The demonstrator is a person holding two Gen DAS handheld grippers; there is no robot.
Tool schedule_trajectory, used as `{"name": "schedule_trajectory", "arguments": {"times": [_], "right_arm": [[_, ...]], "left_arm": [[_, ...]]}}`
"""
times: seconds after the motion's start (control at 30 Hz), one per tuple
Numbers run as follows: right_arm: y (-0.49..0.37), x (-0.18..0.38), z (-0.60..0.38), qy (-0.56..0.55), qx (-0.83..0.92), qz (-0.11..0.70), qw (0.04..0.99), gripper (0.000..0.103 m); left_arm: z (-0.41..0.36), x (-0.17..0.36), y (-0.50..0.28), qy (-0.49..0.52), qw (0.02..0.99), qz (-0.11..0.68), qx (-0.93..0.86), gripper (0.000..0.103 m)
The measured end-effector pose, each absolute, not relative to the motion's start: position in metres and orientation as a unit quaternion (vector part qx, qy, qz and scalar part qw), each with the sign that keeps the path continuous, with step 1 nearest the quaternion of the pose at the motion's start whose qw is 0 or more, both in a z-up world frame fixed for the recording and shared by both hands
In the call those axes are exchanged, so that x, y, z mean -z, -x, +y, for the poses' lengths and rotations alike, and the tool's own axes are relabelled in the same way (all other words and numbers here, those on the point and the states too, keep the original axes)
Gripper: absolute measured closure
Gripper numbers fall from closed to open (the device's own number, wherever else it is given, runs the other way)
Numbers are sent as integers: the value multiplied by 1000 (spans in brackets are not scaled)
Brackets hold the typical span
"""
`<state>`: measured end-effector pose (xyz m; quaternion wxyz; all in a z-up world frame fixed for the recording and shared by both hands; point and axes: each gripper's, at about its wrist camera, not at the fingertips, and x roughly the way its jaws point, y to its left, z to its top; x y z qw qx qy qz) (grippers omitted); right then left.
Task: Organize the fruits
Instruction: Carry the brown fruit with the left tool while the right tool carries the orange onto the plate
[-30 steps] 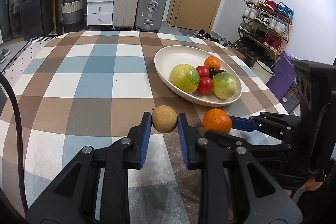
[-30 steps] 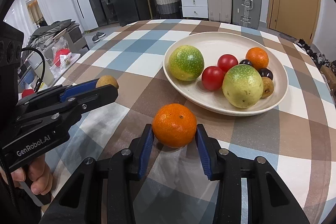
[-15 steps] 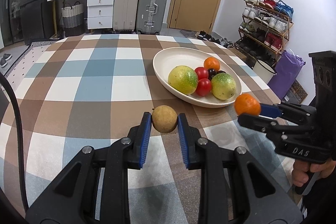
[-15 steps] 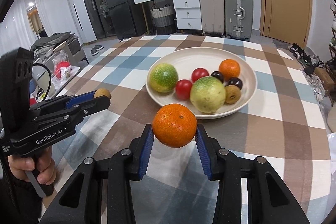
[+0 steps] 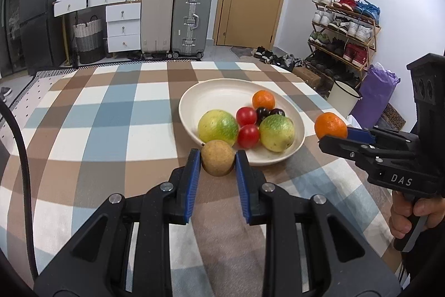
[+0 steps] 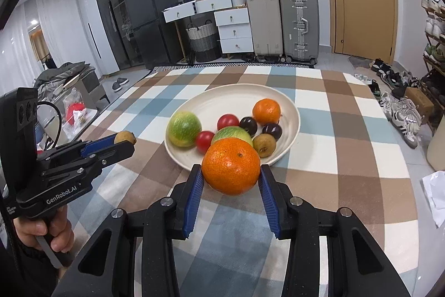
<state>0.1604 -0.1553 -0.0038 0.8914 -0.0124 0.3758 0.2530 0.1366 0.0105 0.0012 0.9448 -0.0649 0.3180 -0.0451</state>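
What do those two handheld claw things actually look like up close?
Both are black plastic pistol-grip tools with silver rivets. Each claw, left and right, has two blue ribbed pads. The left body reads "GenRobot.AI" and trails a black cable; the right reads "DAS". Bare hands grip the handles; no sleeve is clearly visible.

Fruit bowl (image 5: pixel 297 127) on checked table (image 5: pixel 111 116), suitcases (image 5: pixel 175 18) behind, shoe rack (image 5: pixel 345 29) right

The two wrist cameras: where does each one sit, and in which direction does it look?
Left wrist: sits on the left gripper, looks forward and down past its brown fruit to the white bowl; the right gripper and a hand show.
Right wrist: sits on the right gripper, looks over its mandarin to the bowl; the left gripper shows.
Shared: bowl, checked tablecloth, suitcases.
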Motion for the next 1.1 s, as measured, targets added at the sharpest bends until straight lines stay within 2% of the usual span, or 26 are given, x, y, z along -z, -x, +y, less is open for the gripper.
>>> {"name": "schedule_trajectory", "arguments": {"times": [0.63,1.1], "right_arm": [[-201,-17,-162,-20,-243,347,906,62],[-233,-3,-152,-37,-239,361,901,62]], "left_arm": [[-5,-23,-199,62,956,284,44,80],[-11,-16,-235,58,958,277,42,80]]}}
